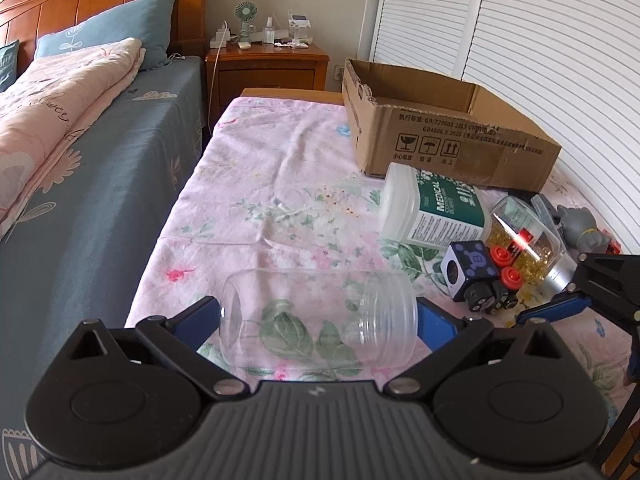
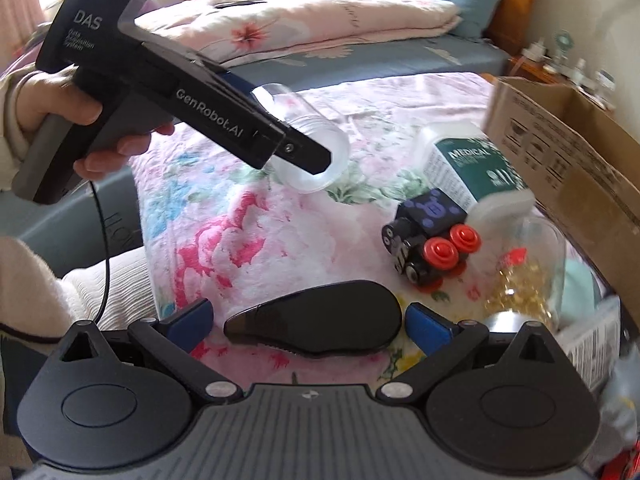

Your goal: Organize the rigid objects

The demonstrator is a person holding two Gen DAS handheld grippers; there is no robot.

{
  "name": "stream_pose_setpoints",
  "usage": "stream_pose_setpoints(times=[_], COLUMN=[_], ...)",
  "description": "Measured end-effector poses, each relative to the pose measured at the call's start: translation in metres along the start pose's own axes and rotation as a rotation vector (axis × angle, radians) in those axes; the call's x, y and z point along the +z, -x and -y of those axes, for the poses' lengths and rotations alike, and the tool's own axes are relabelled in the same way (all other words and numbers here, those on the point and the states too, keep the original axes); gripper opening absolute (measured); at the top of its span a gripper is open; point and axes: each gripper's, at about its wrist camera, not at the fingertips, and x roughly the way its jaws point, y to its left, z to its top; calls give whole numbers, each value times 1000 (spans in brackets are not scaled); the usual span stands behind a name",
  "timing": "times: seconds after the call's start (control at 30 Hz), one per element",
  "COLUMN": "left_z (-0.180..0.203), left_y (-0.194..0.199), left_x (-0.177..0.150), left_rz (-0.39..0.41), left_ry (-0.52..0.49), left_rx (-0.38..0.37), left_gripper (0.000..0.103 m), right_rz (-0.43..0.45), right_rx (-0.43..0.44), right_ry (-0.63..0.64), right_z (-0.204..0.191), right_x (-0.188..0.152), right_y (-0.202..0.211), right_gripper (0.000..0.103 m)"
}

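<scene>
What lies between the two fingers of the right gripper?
A flat black teardrop-shaped object lies on the floral cloth between the fingers of the right gripper, seen in the right wrist view. Small gaps show at both sides.

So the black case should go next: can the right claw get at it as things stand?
Probably yes. The right claw is open with the black case lying between its fingers on the cloth, nothing covering it; the toy truck sits beyond.

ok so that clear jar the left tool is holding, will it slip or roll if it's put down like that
The clear jar looks empty, so probably light. Its smooth rounded wall, pinched end to end between the left tool fingers, could slip. Set down on its side on the floral cloth, it may roll, though the soft wrinkles should slow it.
</scene>
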Motion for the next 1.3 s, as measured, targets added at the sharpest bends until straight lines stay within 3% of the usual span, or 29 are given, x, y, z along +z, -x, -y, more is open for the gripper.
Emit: stream_pose_setpoints(times=[0.17, 0.3, 0.47, 0.8, 1.0, 1.3], left_z=[1, 0, -1, 2, 10, 48], left_y=[0, 0, -1, 7, 15, 9], left_x=[0, 1, 3, 17, 46, 115], left_rz=[-2, -8, -12, -49, -80, -33], left_ry=[12, 18, 8, -99, -194, -316], left_rx=[2, -5, -12, -55, -106, -201], left_gripper=[99, 91, 90, 90, 90, 90], right_rz=[-11, -11, -21, -6, 44, 129], right_rx=[16, 21, -8, -42, -109, -249], right_ry=[26, 34, 25, -39, -86, -193], right_z=[0, -2, -6, 1, 19, 80], right_x=[3, 3, 3, 6, 13, 34], right_y=[-1, 4, 6, 28, 55, 94], right_gripper=[103, 93, 93, 93, 93, 93])
